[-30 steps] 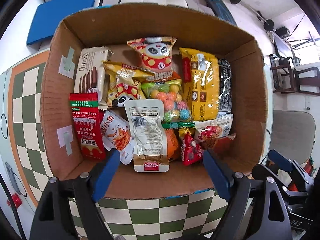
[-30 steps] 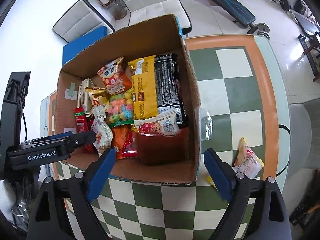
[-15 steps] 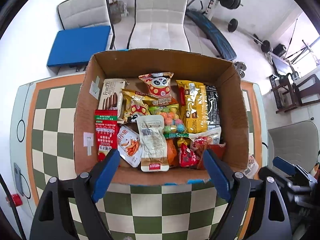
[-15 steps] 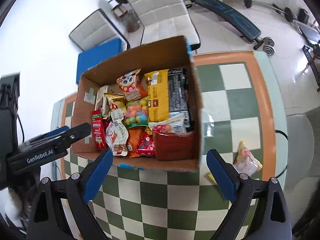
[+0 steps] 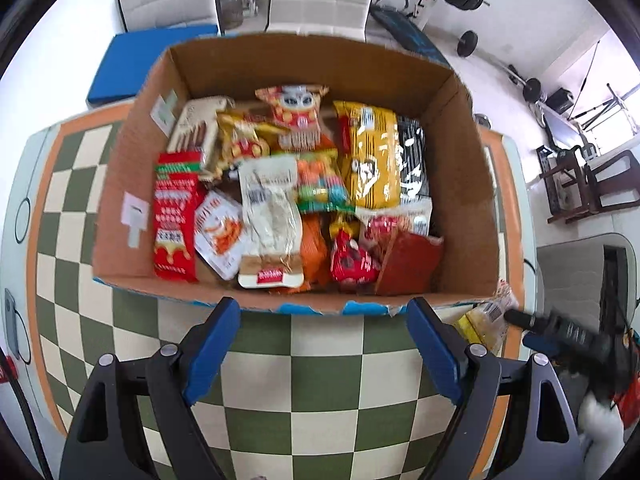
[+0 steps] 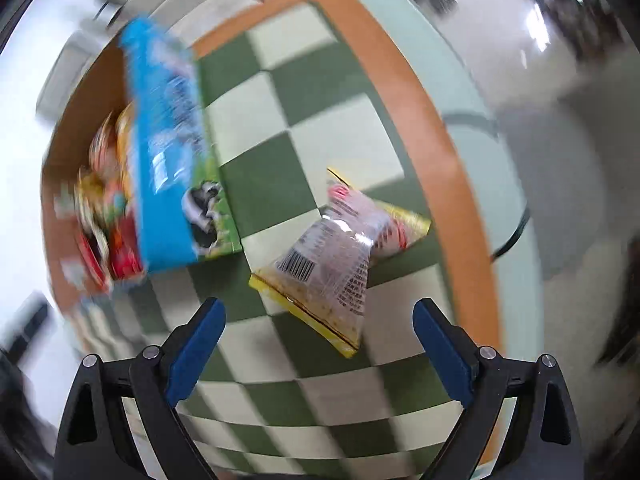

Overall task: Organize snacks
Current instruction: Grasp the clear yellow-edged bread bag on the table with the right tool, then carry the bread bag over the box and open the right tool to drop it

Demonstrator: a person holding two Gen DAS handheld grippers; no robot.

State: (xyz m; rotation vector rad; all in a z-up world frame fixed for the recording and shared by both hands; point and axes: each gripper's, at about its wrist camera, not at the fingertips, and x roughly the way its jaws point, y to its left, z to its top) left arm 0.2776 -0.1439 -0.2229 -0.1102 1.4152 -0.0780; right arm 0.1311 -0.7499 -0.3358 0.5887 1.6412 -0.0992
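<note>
- The checkered table [image 5: 328,364] carries nearly everything you are sorting; its orange border runs along the right edge, seen from the right wrist.
- The cardboard box [image 5: 468,184] sits toward the table's far side, already packed with snack packets lying side by side, so most of the job looks done.
- The yellow packet [image 6: 340,248], the one snack left outside, lies flat on the table just beside the box's right wall, near the right edge. Its long axis runs diagonally, barcode end toward you, far end pointing at the orange border.
- Your right gripper [image 6: 318,344] hangs over that packet, fingers spread wide and empty; the view is motion-blurred.
- Your left gripper [image 5: 324,340] sits at the box's near wall, likewise spread and holding nothing.
</note>
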